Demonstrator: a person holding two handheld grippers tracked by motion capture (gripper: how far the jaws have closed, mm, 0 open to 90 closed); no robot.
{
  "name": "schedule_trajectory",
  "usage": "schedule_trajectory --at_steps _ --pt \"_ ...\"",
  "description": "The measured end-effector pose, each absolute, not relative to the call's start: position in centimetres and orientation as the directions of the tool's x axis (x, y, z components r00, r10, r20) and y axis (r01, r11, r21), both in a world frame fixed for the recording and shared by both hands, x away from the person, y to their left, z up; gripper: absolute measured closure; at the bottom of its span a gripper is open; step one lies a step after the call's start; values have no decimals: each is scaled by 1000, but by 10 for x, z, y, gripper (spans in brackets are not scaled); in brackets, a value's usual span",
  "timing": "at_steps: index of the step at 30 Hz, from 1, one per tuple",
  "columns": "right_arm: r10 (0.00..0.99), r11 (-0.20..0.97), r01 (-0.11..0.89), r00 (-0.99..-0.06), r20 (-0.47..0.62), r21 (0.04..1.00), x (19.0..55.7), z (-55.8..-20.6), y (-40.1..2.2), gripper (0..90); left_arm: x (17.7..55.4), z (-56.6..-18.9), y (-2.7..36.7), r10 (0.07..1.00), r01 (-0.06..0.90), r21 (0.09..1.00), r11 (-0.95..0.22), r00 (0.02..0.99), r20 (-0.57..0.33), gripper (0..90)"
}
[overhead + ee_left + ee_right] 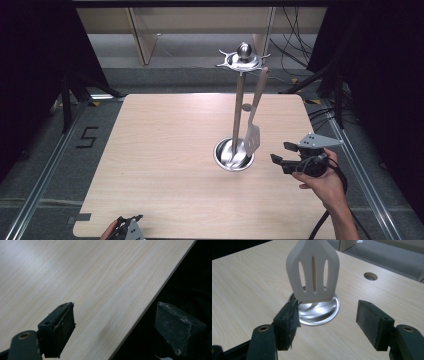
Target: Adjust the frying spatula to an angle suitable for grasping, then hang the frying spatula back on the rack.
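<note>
A metal utensil stand (238,95) rises from a round shiny base (233,155) in the middle of the wooden table (165,150). From its top ring (241,61) hangs a pale slotted spatula (252,137), blade down over the base (322,312). My right gripper (280,152) is open just right of the blade, jaws pointing left at it. In the right gripper view the spatula blade (313,272) hangs close ahead of my open right gripper (329,320). My left gripper (127,225) sits at the table's near edge, open (115,327), with nothing between its pads.
A small round hole (370,276) is cut in the tabletop behind the stand. Dark floor, metal rails and cables (300,40) surround the table. The table edge (150,302) runs diagonally between the left gripper's pads.
</note>
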State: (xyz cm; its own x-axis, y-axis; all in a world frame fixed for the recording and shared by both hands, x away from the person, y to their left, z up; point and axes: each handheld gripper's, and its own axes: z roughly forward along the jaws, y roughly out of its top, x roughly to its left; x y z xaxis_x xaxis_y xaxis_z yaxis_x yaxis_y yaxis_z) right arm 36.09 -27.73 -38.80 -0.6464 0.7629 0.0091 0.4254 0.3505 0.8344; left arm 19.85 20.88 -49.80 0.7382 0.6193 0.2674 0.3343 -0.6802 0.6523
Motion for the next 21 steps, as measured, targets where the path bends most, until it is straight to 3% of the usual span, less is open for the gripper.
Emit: schedule_trajectory --at_steps 21 --pt "759 382 457 -650 9 803 359 -411 -280 335 197 -499 209 618 329 650 -685 735 279 155"
